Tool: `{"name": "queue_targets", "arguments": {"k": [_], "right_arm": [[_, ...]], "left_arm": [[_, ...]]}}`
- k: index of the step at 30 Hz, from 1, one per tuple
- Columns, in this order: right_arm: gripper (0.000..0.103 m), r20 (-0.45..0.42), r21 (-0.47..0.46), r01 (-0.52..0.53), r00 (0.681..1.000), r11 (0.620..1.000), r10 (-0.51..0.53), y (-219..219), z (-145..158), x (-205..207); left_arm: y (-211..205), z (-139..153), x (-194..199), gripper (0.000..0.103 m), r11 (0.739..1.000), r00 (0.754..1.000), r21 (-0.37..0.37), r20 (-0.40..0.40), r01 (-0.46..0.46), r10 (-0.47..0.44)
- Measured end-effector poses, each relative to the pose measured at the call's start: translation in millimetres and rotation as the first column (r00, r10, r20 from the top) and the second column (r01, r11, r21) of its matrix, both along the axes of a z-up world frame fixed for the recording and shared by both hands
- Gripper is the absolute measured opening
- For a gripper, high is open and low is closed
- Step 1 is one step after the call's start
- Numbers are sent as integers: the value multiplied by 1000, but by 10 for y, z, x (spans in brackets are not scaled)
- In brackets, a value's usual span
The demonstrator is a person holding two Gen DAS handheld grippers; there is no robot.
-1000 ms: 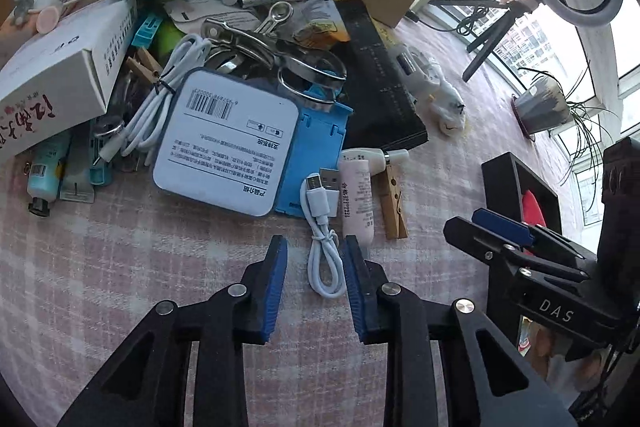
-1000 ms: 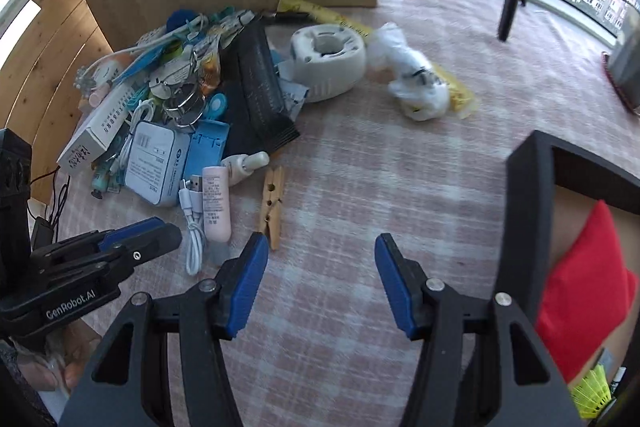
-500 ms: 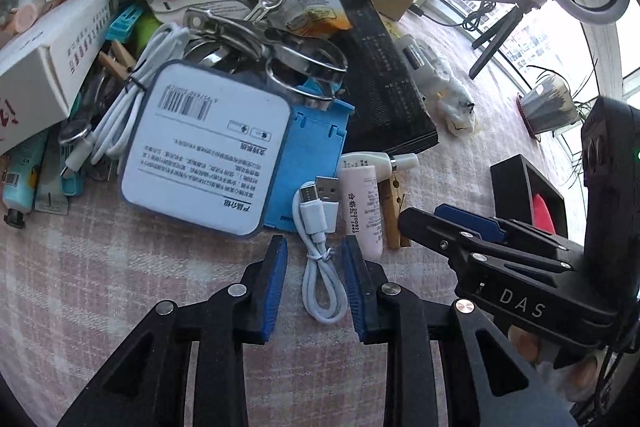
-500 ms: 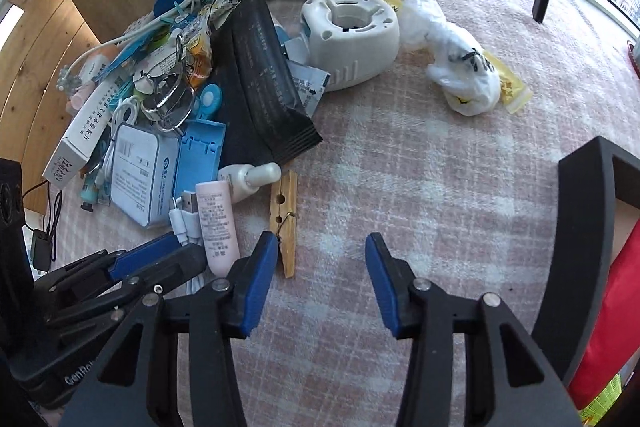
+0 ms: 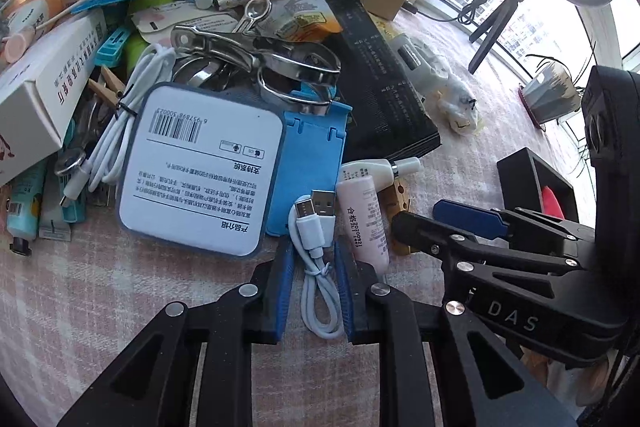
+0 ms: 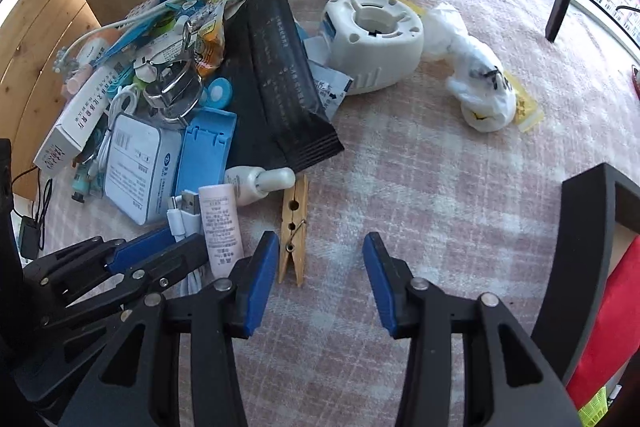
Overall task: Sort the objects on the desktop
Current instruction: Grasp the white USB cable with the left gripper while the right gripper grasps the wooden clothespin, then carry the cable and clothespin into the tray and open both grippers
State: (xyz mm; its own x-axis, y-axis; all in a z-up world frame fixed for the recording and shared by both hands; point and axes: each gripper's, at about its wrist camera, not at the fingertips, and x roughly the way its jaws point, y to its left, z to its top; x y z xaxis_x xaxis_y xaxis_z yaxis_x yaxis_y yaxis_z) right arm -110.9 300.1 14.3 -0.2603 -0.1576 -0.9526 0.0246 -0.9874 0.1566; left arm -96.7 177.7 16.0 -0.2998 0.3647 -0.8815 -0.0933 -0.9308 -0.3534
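Closing our left gripper [image 5: 313,255] around the white USB cable [image 5: 316,259], jaws narrowing, not visibly pinching | right gripper [image 6: 320,253] spread beside the cable, jaws narrowing too | pickup imminent

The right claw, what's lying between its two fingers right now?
Nothing: in the right wrist view only bare checked cloth shows between the right claw fingers. The wooden clothespin lies just outside its left finger.
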Motion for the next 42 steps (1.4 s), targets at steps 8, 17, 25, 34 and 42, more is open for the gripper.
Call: {"name": "queue_targets", "arguments": {"k": [8,17,25,34,42], "right_arm": [[27,-10,59,-15,1000,998,16,43,2,18],[13,-43,92,-18,999,996,22,26,21,193],[13,-99,29,65,993,997,-62,393,258,604],[13,-163,-16,210,964,978,-210,892,639,952],[13,-198,26,387,906,922,-375,1588,762,1584]], "left_arm": [[-7,0,90,17,1000,1000,-22,-19,16,-16],[-80,-10,195,17,1000,1000,8,-3,6,-5],[-65,128,366,17,1000,1000,22,-14,15,-15],[434,571,463,13,990,985,37,-112,136,-131],[1367,769,612,13,932,935,103,-115,347,-335]]}}
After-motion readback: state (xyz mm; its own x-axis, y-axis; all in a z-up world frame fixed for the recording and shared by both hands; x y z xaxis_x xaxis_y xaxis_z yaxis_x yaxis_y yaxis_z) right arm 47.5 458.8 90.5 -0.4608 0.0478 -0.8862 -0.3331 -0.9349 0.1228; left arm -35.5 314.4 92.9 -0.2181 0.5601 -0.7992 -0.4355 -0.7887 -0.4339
